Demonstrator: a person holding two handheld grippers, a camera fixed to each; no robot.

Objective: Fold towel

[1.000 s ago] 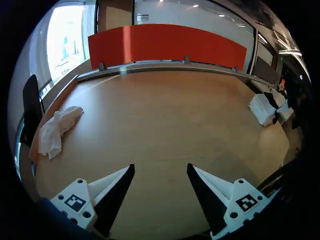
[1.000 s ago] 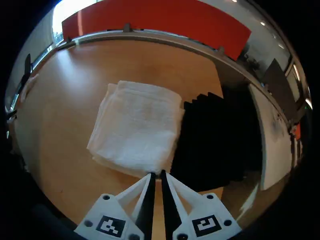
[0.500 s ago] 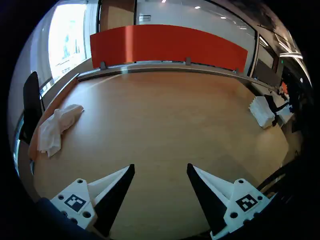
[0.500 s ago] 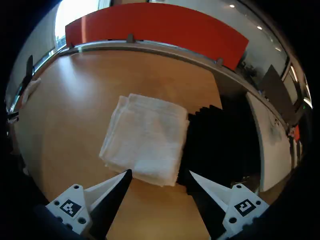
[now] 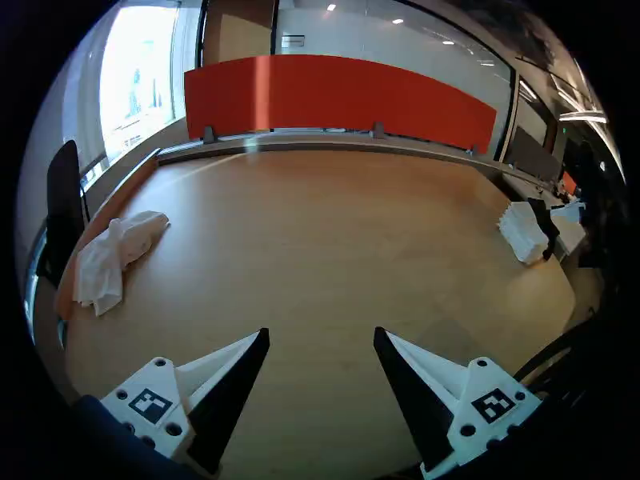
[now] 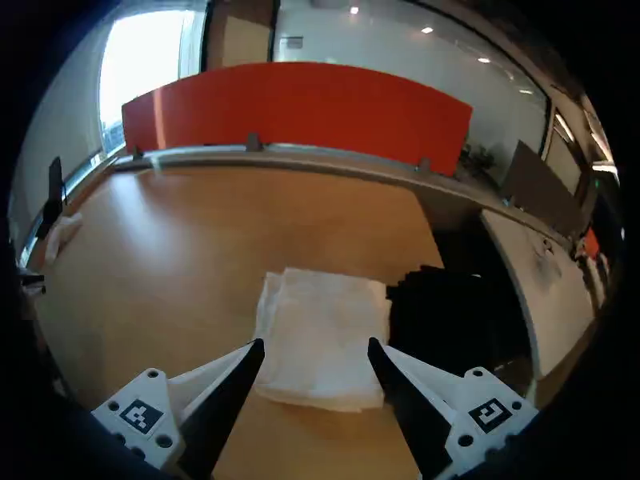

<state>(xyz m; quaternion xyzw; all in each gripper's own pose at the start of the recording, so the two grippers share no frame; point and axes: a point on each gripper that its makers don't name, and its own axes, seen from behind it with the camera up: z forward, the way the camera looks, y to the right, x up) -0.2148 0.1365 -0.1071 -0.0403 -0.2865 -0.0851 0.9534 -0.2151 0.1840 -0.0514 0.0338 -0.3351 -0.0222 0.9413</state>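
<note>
A folded white towel (image 6: 324, 340) lies flat by the right edge of the wooden table (image 6: 200, 240). My right gripper (image 6: 314, 348) hovers open just above its near part, one finger on each side, not touching it. In the left gripper view the same folded towel (image 5: 522, 230) sits far off at the right, with something dark beside it. A crumpled white towel (image 5: 112, 256) lies at the table's left edge, also seen small as a crumpled towel (image 6: 60, 234). My left gripper (image 5: 320, 332) stands open over bare wood (image 5: 336, 240), holding nothing.
A red divider panel (image 5: 336, 92) runs along the table's far edge. A black chair (image 5: 62, 200) stands past the left edge. Right of the folded towel is a black ribbed object (image 6: 448, 320), then a white desk (image 6: 544, 280).
My right gripper has opened, let go of the folded towel and drawn back and up, so the towel looks smaller. The left gripper has barely moved.
</note>
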